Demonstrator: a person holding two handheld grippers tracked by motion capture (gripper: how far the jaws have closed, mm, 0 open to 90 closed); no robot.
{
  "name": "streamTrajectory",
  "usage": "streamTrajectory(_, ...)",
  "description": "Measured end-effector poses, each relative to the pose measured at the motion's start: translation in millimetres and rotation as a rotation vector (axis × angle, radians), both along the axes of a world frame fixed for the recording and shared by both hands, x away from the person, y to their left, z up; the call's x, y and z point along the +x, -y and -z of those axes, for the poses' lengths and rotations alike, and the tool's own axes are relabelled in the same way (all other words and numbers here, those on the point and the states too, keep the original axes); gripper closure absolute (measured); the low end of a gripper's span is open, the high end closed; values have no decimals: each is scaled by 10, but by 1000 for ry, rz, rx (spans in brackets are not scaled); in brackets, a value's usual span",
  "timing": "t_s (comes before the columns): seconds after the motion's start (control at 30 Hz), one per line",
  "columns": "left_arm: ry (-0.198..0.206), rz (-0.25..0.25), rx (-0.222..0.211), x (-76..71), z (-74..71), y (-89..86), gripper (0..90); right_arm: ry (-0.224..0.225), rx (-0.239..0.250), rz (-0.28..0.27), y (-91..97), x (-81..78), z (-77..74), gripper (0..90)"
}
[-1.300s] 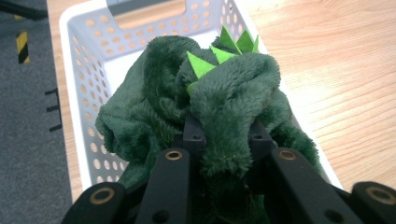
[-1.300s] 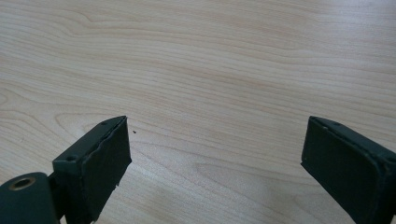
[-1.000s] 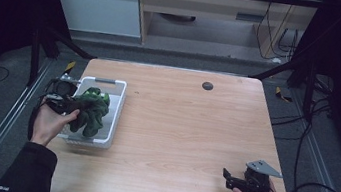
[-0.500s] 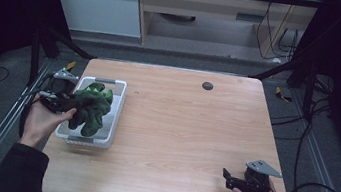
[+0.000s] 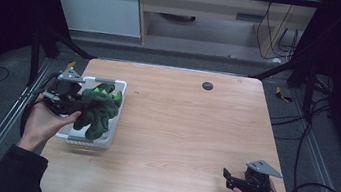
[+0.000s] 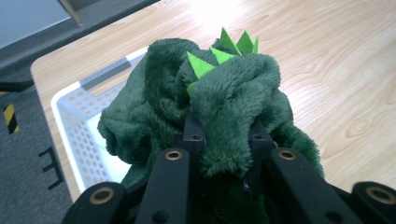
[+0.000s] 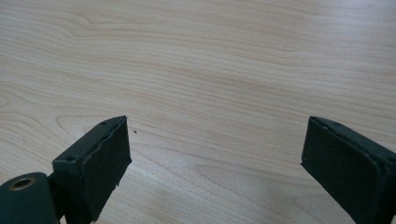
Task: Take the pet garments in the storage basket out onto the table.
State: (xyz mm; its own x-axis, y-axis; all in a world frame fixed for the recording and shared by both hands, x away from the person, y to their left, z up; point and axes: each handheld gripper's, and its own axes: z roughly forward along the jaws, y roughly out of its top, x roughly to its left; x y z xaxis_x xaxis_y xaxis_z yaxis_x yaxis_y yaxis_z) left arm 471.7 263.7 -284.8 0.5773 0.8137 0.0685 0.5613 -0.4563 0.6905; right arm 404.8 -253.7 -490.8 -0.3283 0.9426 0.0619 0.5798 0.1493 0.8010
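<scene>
Plush status: dark green dino toy (image 5: 97,111) clamped in my left gripper (image 5: 67,103), jaws pinching a fold of the fur w/ the pads sunk into it. In the left gripper view the toy (image 6: 219,102) bunches up over the jaws, lime felt spikes (image 6: 224,49) sticking out on top. It hangs over the white perforated basket (image 5: 111,133) at the table's left edge; can't tell if the lowest bit touches the basket floor. Basket wall and floor (image 6: 79,126) visible below and left of the plush. Left hand (image 5: 43,123) wraps the gripper body from underneath. Right gripper (image 5: 230,179) sits low at the near right corner of the wooden table (image 5: 189,129), well apart from toy and basket. Its jaws are spread wide, nothing between them, just bare wood (image 7: 210,93).
</scene>
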Motion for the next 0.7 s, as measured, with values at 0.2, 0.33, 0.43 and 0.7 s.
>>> streamTrajectory(0.2, 5, 44, 6, -45, -38, 128, 757, 6, -1, 1, 0, -1, -3, 81)
streamTrajectory(0.33, 6, 83, 13, -58, -71, 243, 757, 3, 6, 0, -8, -7, -11, 81)
streamTrajectory(0.43, 5, 97, 17, -46, -77, 326, 757, 7, 0, 0, -4, -5, -9, 81)
streamTrajectory(0.7, 2, 143, 32, -33, -81, 506, 757, 9, -4, -1, 7, -4, -9, 81)
